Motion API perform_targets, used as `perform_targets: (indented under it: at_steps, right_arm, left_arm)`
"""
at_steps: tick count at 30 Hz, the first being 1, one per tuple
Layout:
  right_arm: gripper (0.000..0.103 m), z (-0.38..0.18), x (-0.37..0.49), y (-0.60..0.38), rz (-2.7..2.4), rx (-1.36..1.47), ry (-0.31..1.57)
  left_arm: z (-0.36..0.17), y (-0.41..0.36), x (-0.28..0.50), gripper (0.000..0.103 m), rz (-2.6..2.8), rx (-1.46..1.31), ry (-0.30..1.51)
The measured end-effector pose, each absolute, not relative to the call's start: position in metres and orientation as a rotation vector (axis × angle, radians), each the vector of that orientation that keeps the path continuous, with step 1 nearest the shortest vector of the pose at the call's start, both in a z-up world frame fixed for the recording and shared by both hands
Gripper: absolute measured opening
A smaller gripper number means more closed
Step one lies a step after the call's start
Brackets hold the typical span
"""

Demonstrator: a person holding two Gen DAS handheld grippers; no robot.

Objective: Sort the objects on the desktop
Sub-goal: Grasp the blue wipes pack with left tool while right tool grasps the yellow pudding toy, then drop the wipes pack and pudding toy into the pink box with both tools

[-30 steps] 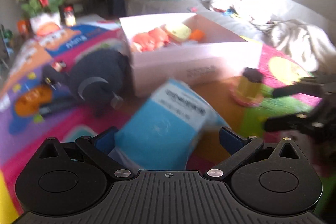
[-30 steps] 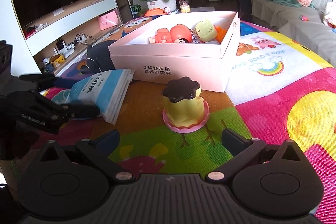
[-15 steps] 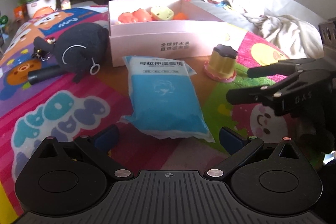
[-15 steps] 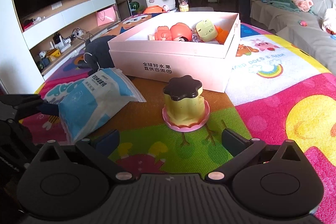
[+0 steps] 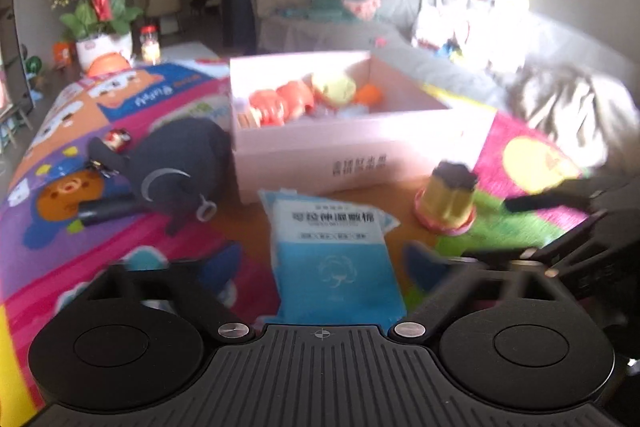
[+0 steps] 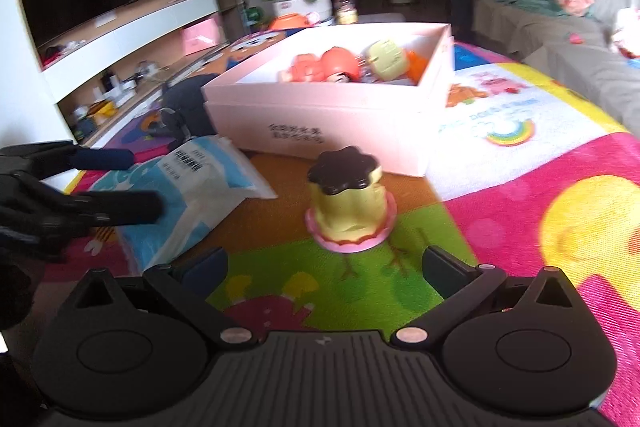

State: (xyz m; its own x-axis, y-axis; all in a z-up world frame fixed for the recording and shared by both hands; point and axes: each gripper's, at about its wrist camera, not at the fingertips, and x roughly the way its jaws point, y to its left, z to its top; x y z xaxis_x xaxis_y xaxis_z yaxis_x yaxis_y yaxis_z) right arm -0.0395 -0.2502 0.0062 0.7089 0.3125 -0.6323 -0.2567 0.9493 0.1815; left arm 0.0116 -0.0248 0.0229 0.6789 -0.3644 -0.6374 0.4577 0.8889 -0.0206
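Observation:
A blue and white packet (image 5: pixel 332 227) lies on the colourful mat in front of the pink box (image 5: pixel 360 151). My left gripper (image 5: pixel 324 267) has the packet's near end between its blue fingers, and its jaws are closing; a gap still shows beside the left finger. The right wrist view shows the same gripper (image 6: pixel 146 183) at the packet (image 6: pixel 200 187). A yellow pudding toy (image 6: pixel 346 203) with a brown top stands on a pink saucer, just ahead of my open right gripper (image 6: pixel 324 263), untouched. The box (image 6: pixel 320 115) holds several toys.
A black plush (image 5: pixel 176 171) lies left of the box with a dark tube (image 5: pixel 104 213) beside it. A flower pot (image 5: pixel 102 47) and a jar (image 5: pixel 150 41) stand at the mat's far end. A sofa (image 5: pixel 560 67) with cloths runs along the right.
The left gripper's fingers have come inward on both sides of the packet, and its view has moved nearer to the packet and box. The right gripper has stayed put.

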Motion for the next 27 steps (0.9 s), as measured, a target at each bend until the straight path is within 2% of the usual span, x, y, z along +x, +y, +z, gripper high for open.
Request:
perform_targets:
  at_steps: [2, 4, 5, 6, 10, 12, 14, 21, 27]
  right_arm:
    - [0.103, 0.009, -0.04, -0.251, 0.281, 0.075, 0.693]
    - [0.103, 0.013, -0.037, -0.249, 0.25, 0.055, 0.681]
    - [0.099, 0.014, -0.033, -0.246, 0.229, 0.029, 0.682]
    - [0.093, 0.015, -0.029, -0.243, 0.217, 0.003, 0.683]
    - [0.082, 0.015, -0.013, -0.23, 0.225, -0.065, 0.711]
    - [0.063, 0.013, -0.005, -0.223, 0.233, -0.085, 0.731]
    - [0.055, 0.013, -0.001, -0.219, 0.233, -0.08, 0.761]
    - [0.055, 0.047, -0.028, -0.229, 0.305, -0.042, 0.729]
    - [0.055, 0.129, -0.062, -0.264, 0.303, 0.047, 0.479]
  left_arm:
    - [0.014, -0.032, 0.019, 0.069, -0.45, 0.165, 0.704]
    - [0.01, -0.033, 0.019, 0.061, -0.434, 0.18, 0.705]
    - [0.009, -0.03, 0.016, 0.06, -0.434, 0.18, 0.703]
    - [0.01, -0.029, 0.014, 0.06, -0.435, 0.178, 0.704]
    - [0.013, -0.021, -0.002, 0.059, -0.425, 0.195, 0.706]
    - [0.015, -0.016, -0.009, 0.059, -0.416, 0.193, 0.707]
    - [0.019, -0.011, -0.016, 0.059, -0.41, 0.188, 0.702]
    - [0.05, -0.001, -0.041, 0.058, -0.418, 0.179, 0.598]
    - [0.105, -0.022, -0.033, 0.058, -0.435, 0.266, 0.323]
